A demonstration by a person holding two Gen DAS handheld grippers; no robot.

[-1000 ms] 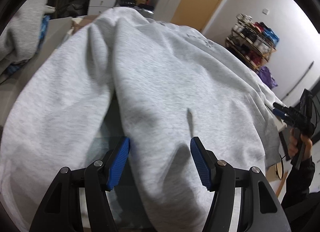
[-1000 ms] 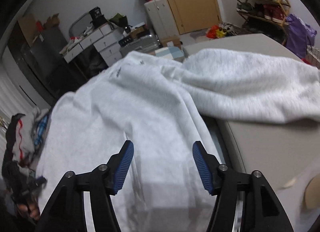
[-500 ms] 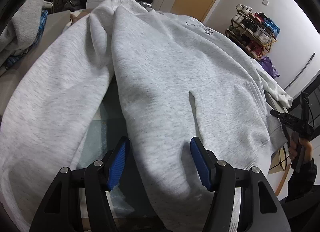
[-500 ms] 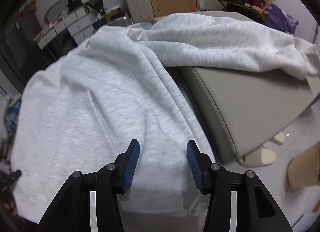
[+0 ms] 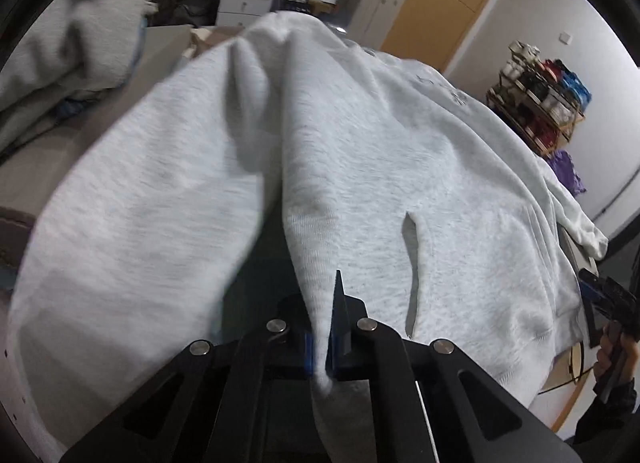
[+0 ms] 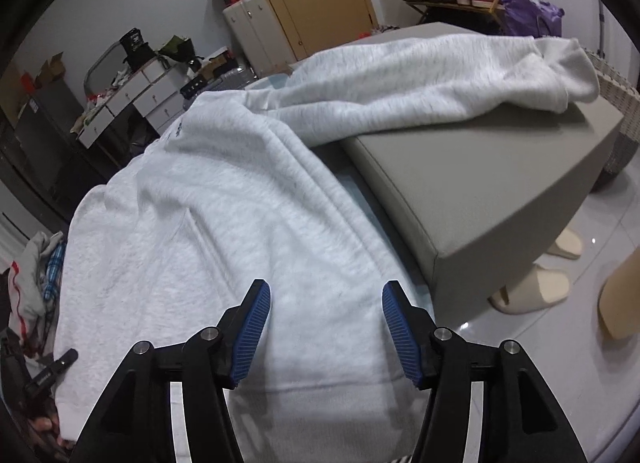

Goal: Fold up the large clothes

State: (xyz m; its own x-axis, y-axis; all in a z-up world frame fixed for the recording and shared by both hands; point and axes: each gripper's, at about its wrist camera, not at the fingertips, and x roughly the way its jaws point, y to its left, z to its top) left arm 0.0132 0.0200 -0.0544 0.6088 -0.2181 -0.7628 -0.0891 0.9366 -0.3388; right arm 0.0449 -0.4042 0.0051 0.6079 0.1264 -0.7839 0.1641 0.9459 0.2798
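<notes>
Cluttered bedroom behind: white drawers, a wooden door, a shoe rack point(image 5: 540, 103) off to the right of the fingers. Looking along the left gripper point(image 5: 320, 355) first: fingers clamped together on a pinched ridge of the grey sweatshirt point(image 5: 380, 167), cloth squeezed between the blue pads and hanging out a little below them. Gripping at the near hem, probably because that corner gives a clean line to lift and carry over for the fold. Beyond the fingertips, spreading away across the grey padded surface point(image 5: 44, 167), body to the right of the fingers, one sleeve draping to the left, a dark gap showing between the two just ahead of the pads. Far right of the fingers, the other hand point(image 5: 612, 355) holding its black tool beside the garment's opposite hem corner.

Switching to the right gripper point(image 6: 326, 327): blue pads standing well apart and widening at this moment, sweatshirt point(image 6: 224, 199) fabric lying between and beyond them but not pressed by either pad. Hovering over the hem near the garment's right side, seemingly lining up a matching pinch so both corners can rise together. Second sleeve trailing ahead and to the right of the fingers over the grey cushion block point(image 6: 500, 183). Slippers point(image 6: 532, 291) on the floor to the right of the fingers.
</notes>
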